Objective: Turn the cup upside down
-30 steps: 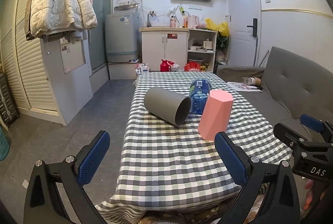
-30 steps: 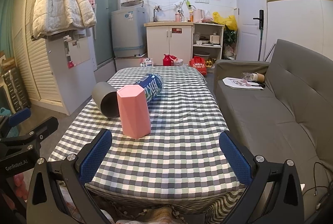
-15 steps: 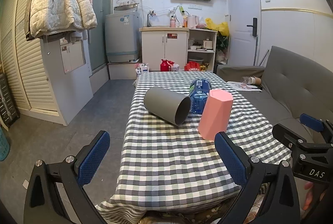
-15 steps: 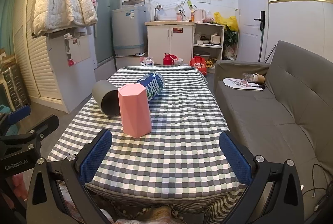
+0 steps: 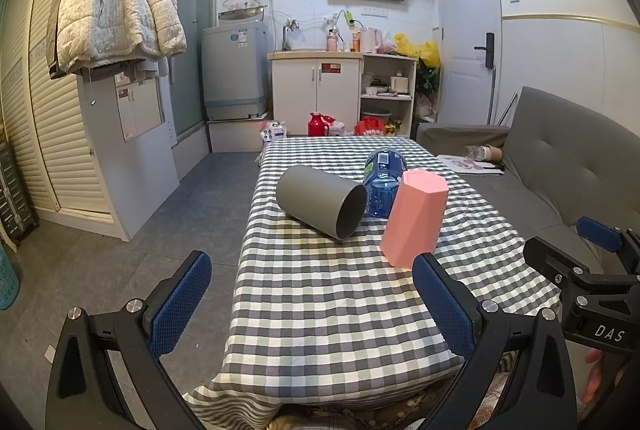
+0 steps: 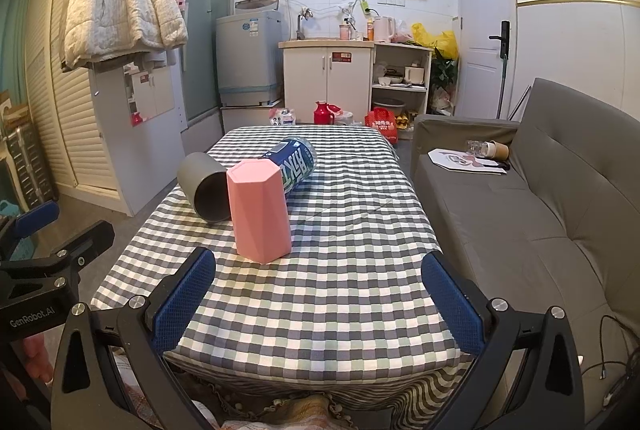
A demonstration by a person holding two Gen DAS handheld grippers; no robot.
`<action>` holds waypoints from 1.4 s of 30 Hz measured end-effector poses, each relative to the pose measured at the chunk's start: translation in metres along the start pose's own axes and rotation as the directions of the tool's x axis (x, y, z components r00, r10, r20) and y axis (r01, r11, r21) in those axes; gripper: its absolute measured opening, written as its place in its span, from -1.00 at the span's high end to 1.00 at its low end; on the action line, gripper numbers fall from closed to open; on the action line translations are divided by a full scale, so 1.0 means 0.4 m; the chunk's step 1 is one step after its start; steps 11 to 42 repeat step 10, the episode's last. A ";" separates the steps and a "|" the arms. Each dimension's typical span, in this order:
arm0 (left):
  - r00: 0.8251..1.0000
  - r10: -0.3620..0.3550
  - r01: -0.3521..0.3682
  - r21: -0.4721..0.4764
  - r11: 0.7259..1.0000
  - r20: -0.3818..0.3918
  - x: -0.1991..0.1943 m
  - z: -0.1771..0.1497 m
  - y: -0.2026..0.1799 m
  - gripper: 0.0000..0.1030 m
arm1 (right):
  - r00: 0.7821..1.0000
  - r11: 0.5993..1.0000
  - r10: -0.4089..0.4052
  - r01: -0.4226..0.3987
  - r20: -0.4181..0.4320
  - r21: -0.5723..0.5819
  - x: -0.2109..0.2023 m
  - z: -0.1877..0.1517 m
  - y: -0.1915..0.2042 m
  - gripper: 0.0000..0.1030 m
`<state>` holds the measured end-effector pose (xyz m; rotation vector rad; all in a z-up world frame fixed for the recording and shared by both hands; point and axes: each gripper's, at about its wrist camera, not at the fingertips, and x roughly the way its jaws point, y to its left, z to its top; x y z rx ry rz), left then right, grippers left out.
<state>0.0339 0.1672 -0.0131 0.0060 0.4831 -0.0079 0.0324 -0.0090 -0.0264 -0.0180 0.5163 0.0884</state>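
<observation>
A pink faceted cup (image 5: pixel 414 218) (image 6: pixel 259 210) stands with its closed end up on the checked tablecloth (image 5: pixel 340 302) (image 6: pixel 340 270). A grey cup (image 5: pixel 322 201) (image 6: pixel 204 188) lies on its side to its left, mouth toward me. My left gripper (image 5: pixel 312 304) is open and empty at the table's near edge. My right gripper (image 6: pixel 318 302) is open and empty, also short of the cups. Each gripper shows at the edge of the other's view.
A blue water bottle (image 5: pixel 383 178) (image 6: pixel 294 166) lies on its side behind the cups. A grey sofa (image 6: pixel 540 214) runs along the table's right side. Open floor (image 5: pixel 100 262) lies to the left. Cabinets and a washing machine stand at the back.
</observation>
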 end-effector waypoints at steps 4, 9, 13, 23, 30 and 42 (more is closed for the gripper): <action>1.000 -0.002 0.002 -0.001 1.000 -0.001 0.001 0.000 0.003 -1.00 | 1.000 1.000 0.000 0.000 -0.002 -0.001 0.001 0.001 0.001 -0.99; 1.000 -0.005 0.005 -0.001 1.000 -0.001 0.002 -0.001 0.006 -1.00 | 1.000 1.000 0.000 0.000 -0.003 -0.001 0.002 0.000 0.001 -0.99; 1.000 -0.005 0.005 0.000 1.000 -0.002 0.002 -0.001 0.005 -1.00 | 1.000 1.000 -0.001 0.001 -0.003 -0.001 0.002 0.000 0.001 -0.99; 1.000 -0.005 0.005 0.000 1.000 -0.002 0.002 -0.001 0.005 -1.00 | 1.000 1.000 -0.001 0.001 -0.003 -0.001 0.002 0.000 0.001 -0.99; 1.000 -0.005 0.005 0.000 1.000 -0.002 0.002 -0.001 0.005 -1.00 | 1.000 1.000 -0.001 0.001 -0.003 -0.001 0.002 0.000 0.001 -0.99; 1.000 -0.005 0.005 0.000 1.000 -0.002 0.002 -0.001 0.005 -1.00 | 1.000 1.000 -0.001 0.001 -0.003 -0.001 0.002 0.000 0.001 -0.99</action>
